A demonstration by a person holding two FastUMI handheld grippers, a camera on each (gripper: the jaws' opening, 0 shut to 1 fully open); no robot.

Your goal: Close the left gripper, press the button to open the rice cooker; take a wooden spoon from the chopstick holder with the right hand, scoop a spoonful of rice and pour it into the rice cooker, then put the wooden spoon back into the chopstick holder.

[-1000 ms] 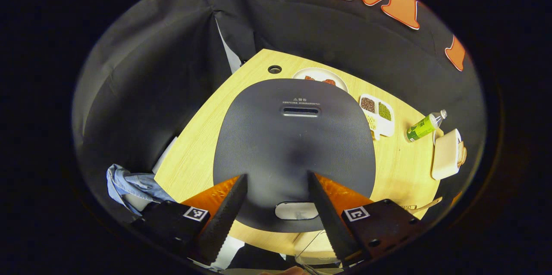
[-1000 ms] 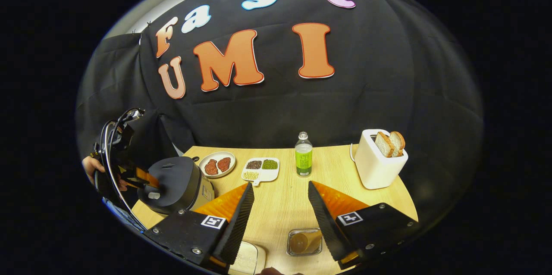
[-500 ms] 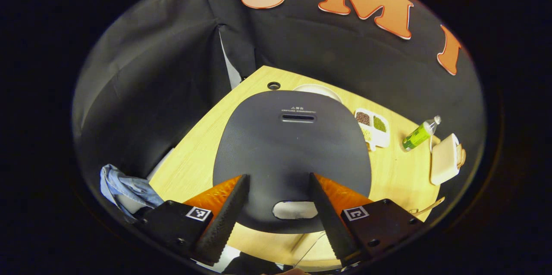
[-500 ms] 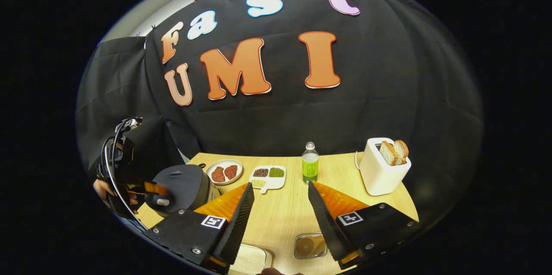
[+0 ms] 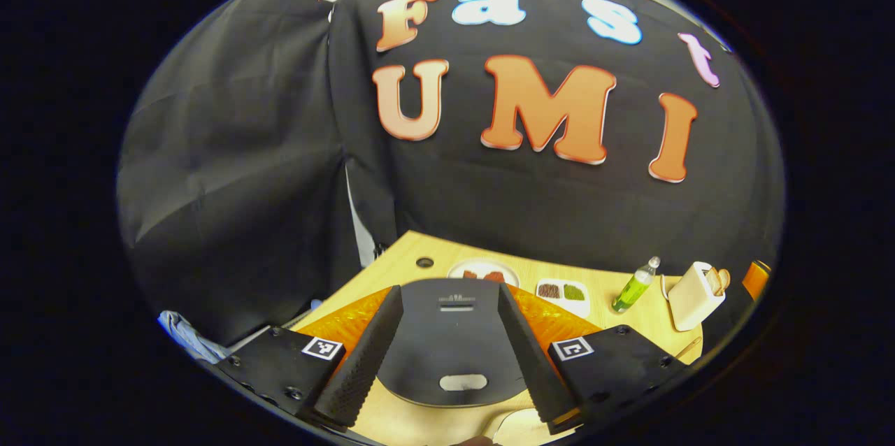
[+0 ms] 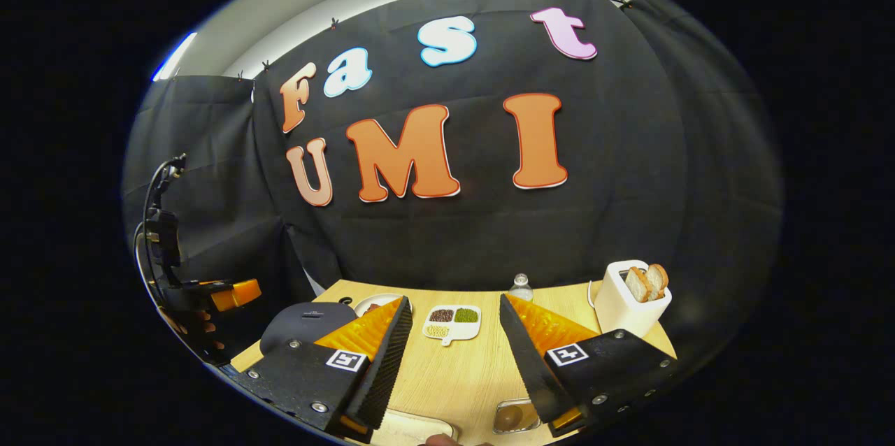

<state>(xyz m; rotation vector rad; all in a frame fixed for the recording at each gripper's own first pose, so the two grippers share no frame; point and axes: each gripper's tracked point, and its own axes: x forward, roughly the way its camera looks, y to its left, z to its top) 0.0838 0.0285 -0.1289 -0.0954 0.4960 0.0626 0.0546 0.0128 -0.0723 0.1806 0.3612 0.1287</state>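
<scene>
My left tongs (image 5: pixel 447 334) spread wide above closed rice cooker (image 5: pixel 451 344), right tongs (image 6: pixel 447 344) wide over wooden table (image 6: pixel 461 369), lid's warning print unreadable.

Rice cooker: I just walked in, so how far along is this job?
Nothing looks done: the rice cooker lid is down, its button unpressed. In hand: the left hand-held gripper is above it, open. Left: closing, pressing, then the right hand-held gripper, open and empty, handles all the spoon steps.

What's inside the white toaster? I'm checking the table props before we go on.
Two slices of bread stand in the toaster, their tops sticking out above the slots. Their lower halves are hidden by the toaster's walls.
</scene>
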